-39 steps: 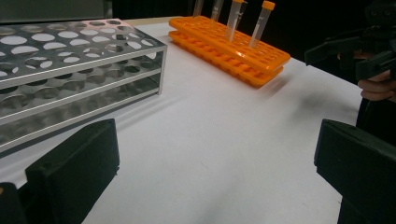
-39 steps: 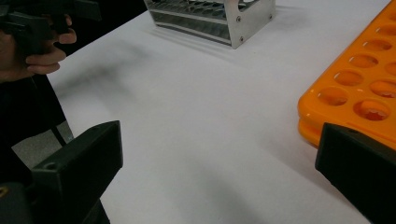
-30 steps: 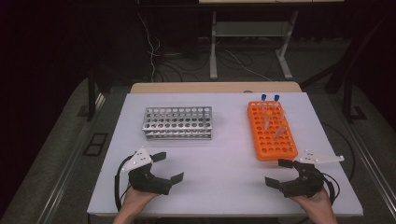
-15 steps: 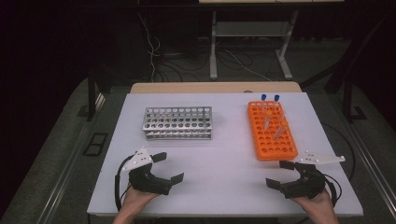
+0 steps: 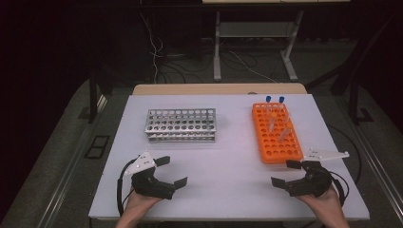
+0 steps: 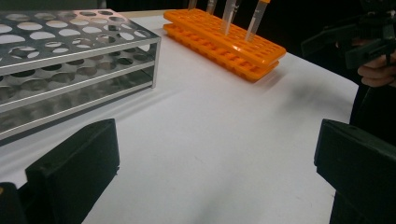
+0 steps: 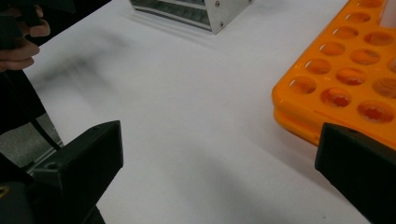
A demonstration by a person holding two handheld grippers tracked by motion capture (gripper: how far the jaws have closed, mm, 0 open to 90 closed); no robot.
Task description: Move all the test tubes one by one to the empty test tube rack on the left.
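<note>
White counter (image 5: 223, 161), matte, carries two racks. Metal rack (image 5: 180, 125), perforated, sits left of centre in the high view with all holes bare. Orange rack (image 5: 276, 133) sits right of centre, long axis running toward the top of the frame, well apart from the metal one. Tubes (image 5: 278, 121) stand in the orange rack: two blue-capped at its far end, two orange-capped nearer the middle, all slightly tilted.

Left gripper (image 5: 172, 171), lower left of the high view, rests near the counter's bottom edge, fingers released and spread wide, nothing between them. From the left gripper view, bare counter lies between the two black fingers (image 6: 74, 172); the metal rack fills the upper left, the orange rack the upper centre.

Right gripper (image 5: 288, 173), lower right of the high view, just below the orange rack's near end, not touching it. Fingers (image 7: 79, 163) released, wide apart, empty. In the right gripper view the orange rack's corner occupies the right side of the frame.
</note>
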